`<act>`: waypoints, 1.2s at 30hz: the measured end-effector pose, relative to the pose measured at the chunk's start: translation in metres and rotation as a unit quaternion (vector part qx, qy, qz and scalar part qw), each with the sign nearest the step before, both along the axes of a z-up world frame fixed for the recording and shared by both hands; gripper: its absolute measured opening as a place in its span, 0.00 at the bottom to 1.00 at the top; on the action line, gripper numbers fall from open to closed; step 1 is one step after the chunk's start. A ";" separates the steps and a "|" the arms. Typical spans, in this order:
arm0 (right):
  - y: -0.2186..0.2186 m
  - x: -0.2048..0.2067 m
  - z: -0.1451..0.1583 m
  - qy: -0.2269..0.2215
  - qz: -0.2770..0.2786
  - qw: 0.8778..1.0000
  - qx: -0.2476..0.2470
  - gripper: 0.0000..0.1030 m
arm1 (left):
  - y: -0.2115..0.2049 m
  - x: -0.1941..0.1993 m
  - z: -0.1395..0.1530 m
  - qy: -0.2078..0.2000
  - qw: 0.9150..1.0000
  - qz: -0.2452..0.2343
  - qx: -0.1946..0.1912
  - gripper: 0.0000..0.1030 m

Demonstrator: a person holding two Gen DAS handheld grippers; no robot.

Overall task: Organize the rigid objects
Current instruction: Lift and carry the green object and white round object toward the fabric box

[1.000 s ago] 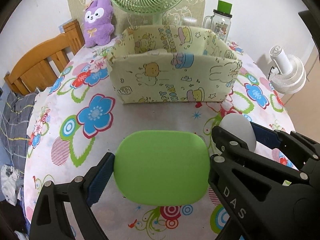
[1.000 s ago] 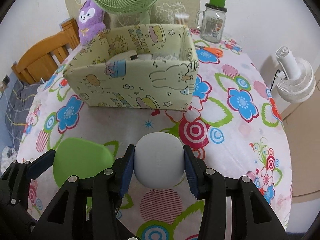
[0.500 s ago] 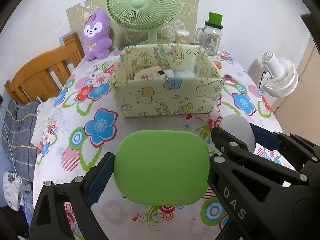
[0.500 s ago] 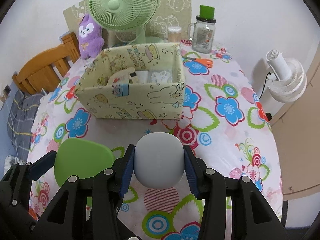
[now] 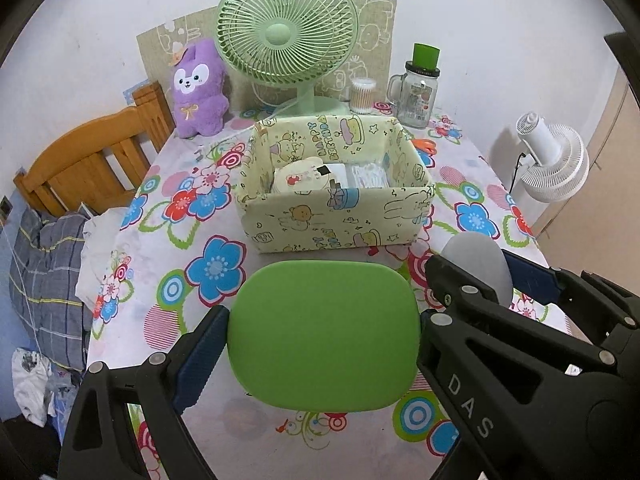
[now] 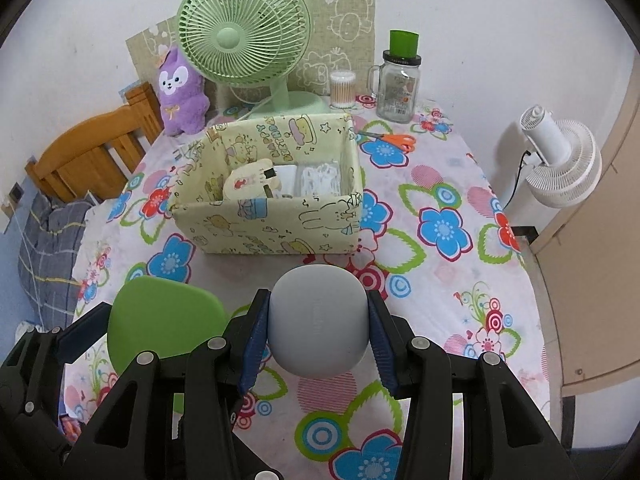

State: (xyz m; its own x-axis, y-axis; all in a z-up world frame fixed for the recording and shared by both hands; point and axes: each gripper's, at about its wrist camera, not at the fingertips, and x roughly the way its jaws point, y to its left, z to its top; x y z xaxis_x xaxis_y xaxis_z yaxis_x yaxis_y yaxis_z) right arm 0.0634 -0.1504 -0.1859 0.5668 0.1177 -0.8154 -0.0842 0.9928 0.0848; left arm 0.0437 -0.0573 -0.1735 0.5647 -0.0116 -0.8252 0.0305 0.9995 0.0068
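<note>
The flowery worktop (image 5: 132, 248) has a yellow box (image 5: 340, 220) in the middle. In front of the box, above the worktop, the left gripper (image 5: 324, 332) squeezes a green lid (image 5: 324, 332) between its fingers. Beside it, the right gripper (image 6: 318, 324) fingers hold a smaller grey case (image 6: 318, 320).

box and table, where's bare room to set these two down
The box has bare floor only along its left wall; cards and packets fill the rest. The table is free right of the box, below the scissors, and in front of it. The back edge by the fan and jar is crowded.
</note>
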 end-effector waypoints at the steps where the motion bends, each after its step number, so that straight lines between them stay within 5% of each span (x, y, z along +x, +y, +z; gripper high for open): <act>1: 0.000 0.000 0.002 -0.001 0.000 1.000 0.000 0.48 | 0.000 0.000 0.002 -0.001 1.000 0.000 0.000 0.92; 36: 0.010 0.051 0.041 -0.021 -0.003 1.000 -0.004 0.48 | 0.009 0.052 0.038 -0.019 1.000 -0.009 0.001 0.92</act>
